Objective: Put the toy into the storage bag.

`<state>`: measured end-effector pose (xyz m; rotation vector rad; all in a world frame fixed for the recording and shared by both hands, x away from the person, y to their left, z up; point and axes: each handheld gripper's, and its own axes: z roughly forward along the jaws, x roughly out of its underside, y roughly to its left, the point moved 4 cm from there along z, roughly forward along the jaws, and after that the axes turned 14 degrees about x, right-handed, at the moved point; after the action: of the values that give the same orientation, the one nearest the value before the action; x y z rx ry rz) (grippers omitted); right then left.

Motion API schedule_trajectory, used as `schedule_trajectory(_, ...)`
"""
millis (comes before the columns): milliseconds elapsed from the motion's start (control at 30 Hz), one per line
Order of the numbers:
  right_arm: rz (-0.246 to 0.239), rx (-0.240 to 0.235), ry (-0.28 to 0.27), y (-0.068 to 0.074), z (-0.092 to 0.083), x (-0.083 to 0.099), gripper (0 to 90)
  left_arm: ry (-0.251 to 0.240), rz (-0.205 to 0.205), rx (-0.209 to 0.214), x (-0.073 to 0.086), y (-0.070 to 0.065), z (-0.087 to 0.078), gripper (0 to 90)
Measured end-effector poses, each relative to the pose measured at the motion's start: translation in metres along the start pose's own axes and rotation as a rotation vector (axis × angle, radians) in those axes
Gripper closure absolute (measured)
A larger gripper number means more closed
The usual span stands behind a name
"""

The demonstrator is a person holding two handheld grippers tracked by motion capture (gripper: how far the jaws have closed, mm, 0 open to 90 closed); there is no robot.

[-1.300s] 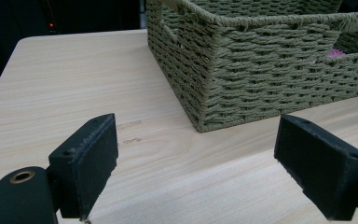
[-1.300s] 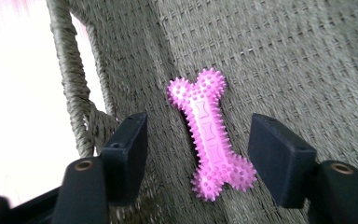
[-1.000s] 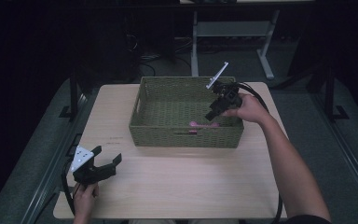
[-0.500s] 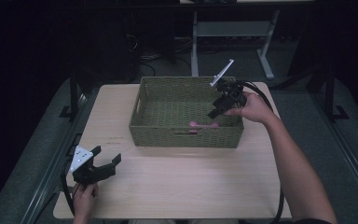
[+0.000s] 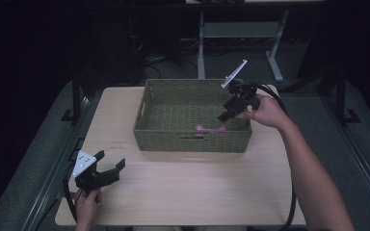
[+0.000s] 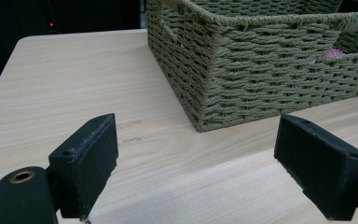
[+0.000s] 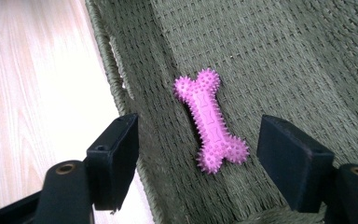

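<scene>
Pink bone toy (image 7: pixel 211 121) lies loose under the right gripper (image 5: pixel 232 109) with spread fingers, which might bump the basket (image 5: pixel 191 140).

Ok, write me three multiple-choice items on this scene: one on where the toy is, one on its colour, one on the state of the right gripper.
1. Where does the bone-shaped toy lie?
A. On the bare table
B. On the floor of the woven basket
C. Between the left gripper's pads

2. What colour is the toy?
A. Pink
B. Yellow
C. Blue

3. How does the right gripper stand?
A. Shut on the toy
B. Shut on the basket's rim
C. Open above the toy, not touching it

Answers: 1 B, the right gripper view shows it on the green weave beside the basket's wall; 2 A, it is bright pink with small spikes; 3 C, its jaws have just been opening and the pads stand apart, with the toy lying free below them.
</scene>
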<state>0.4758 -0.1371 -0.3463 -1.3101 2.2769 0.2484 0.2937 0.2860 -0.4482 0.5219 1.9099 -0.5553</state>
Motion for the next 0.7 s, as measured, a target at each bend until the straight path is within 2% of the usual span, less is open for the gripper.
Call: schedule_trajectory(700, 0.03, 0.017, -0.021, 0.007, -0.02, 0.021, 26.6, 0.006, 0.004, 0.004, 0.0, -0.001, 0.001, 13.0)
